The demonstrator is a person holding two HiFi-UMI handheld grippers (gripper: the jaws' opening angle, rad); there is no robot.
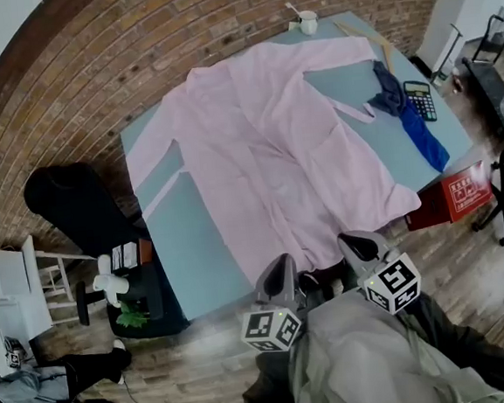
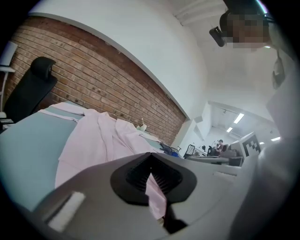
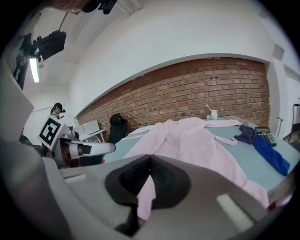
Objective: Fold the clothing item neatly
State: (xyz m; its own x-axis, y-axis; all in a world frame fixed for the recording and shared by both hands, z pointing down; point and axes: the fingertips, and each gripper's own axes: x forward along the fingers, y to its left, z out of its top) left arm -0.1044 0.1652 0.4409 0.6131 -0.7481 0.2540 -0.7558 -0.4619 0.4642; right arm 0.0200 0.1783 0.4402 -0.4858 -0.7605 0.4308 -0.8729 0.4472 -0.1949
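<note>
In the head view, the left gripper (image 1: 285, 262) and the right gripper (image 1: 350, 240) sit side by side at the near edge of the bench (image 1: 194, 236). Both are at the hem of the pink robe (image 1: 273, 142). The robe lies spread open over most of the bench, with its sleeves out to either side. A white cup (image 1: 308, 22) stands at the far corner with a thin stick-like thing in it. A dark blue cloth (image 1: 411, 112) lies near the right edge, just beside a calculator (image 1: 419, 100).

In the left gripper view, the fingers (image 2: 136, 176) are pressed together on a fold of the robe's pink fabric. The fold hangs down between the pads, and the rest of the robe runs away across the bench.

In the right gripper view, the fingers (image 3: 131, 180) are likewise closed, pinching a strip of the pink hem. Beyond them the robe covers the bench. The cup stands far back, and the blue cloth and calculator lie to the right.
</note>
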